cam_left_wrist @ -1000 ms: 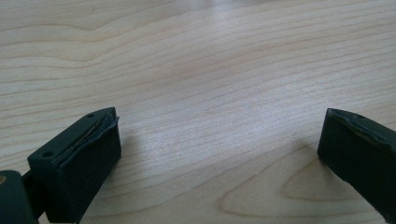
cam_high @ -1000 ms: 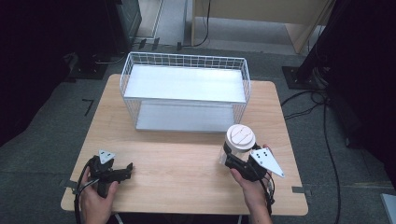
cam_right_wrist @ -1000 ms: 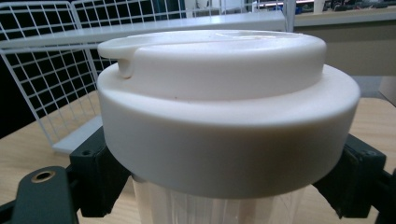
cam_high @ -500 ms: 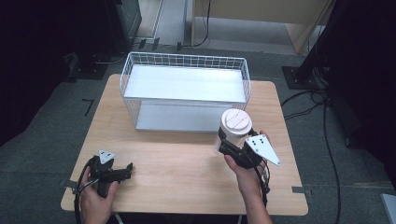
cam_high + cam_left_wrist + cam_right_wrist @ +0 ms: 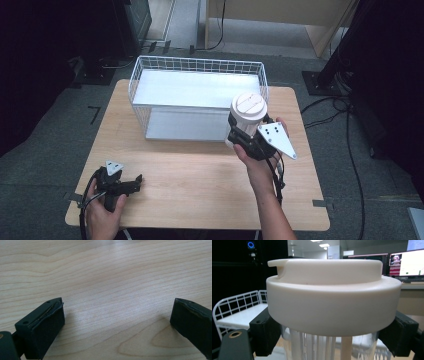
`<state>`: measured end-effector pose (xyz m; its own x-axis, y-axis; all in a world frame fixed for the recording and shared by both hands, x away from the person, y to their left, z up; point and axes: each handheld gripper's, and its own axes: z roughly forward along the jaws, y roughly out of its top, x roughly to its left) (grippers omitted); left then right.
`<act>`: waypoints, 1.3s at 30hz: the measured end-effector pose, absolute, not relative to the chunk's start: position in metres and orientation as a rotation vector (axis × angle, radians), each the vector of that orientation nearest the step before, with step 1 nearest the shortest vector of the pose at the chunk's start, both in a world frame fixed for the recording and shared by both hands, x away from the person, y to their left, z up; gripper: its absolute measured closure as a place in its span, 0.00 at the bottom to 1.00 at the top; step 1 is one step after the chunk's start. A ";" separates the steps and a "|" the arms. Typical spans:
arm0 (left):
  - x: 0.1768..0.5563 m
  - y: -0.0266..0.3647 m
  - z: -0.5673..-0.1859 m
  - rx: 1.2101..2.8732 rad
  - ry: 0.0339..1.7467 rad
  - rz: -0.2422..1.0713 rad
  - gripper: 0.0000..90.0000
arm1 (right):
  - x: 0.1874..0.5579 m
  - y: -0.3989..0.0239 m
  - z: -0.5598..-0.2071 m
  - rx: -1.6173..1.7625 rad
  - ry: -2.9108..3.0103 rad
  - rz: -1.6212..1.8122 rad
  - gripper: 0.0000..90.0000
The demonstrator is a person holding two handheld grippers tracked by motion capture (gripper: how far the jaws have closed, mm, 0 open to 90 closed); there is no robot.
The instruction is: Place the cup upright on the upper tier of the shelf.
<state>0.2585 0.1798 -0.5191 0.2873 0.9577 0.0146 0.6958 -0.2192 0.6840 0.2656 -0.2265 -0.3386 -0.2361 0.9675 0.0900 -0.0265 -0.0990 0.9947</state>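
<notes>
From above, your left gripper (image 5: 131,183) rests at the near left corner of the wooden table (image 5: 200,195), held in your left hand (image 5: 102,212) with its cable looping off the table edge. Its jaws look small and dark from here. The left gripper view settles it: your left gripper (image 5: 117,315) has its two black jaws wide apart with bare wood grain between them and nothing in them.

In the middle, toward the far side of the table, stands a white wire basket (image 5: 197,65) with a white floor. Its near wall rises between you and that floor.

To the right, your right hand (image 5: 260,167) holds the right gripper (image 5: 243,136) above the table, just in front of the basket's near right corner. It is clamped on a jar (image 5: 245,117) with a wide white lid, and the jar stands upright in the grip, lifted off the wood. A grey three-cornered plate (image 5: 276,139) sits on top of this gripper.

The right gripper view shows what the high view cannot. The jar (image 5: 332,302) is gripped just under the lid's broad rim, one black jaw pressing on each side. Below the lid the body is clear, with pale upright strips inside. The lid has a raised top with a notch at its left. Behind the jar to the left you see part of the basket (image 5: 234,305), and to the right, lit screens (image 5: 405,263) on a desk well beyond the table.
</notes>
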 end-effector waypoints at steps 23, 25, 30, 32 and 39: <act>0.258 0.180 -0.519 1.992 1.475 0.599 0.00 | 0.319 -0.192 -0.282 1.088 1.245 1.478 0.17; 0.258 0.180 -0.519 1.994 1.476 0.598 0.00 | 0.331 -0.189 -0.282 1.100 1.251 1.456 0.17; 0.258 0.180 -0.519 1.998 1.473 0.598 0.00 | 0.348 -0.185 -0.282 1.120 1.253 1.427 0.17; 0.258 0.180 -0.519 1.996 1.474 0.598 0.00 | 0.360 -0.185 -0.282 1.136 1.254 1.409 0.17; 0.258 0.180 -0.519 1.993 1.474 0.600 0.00 | 0.387 -0.182 -0.283 1.202 1.242 1.395 0.17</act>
<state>0.2585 0.1798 -0.5191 0.2875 0.9577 0.0144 0.6958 -0.2191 0.6840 0.3868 -0.1819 -0.2834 -0.1356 0.9856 0.1006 -0.0143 -0.1035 0.9945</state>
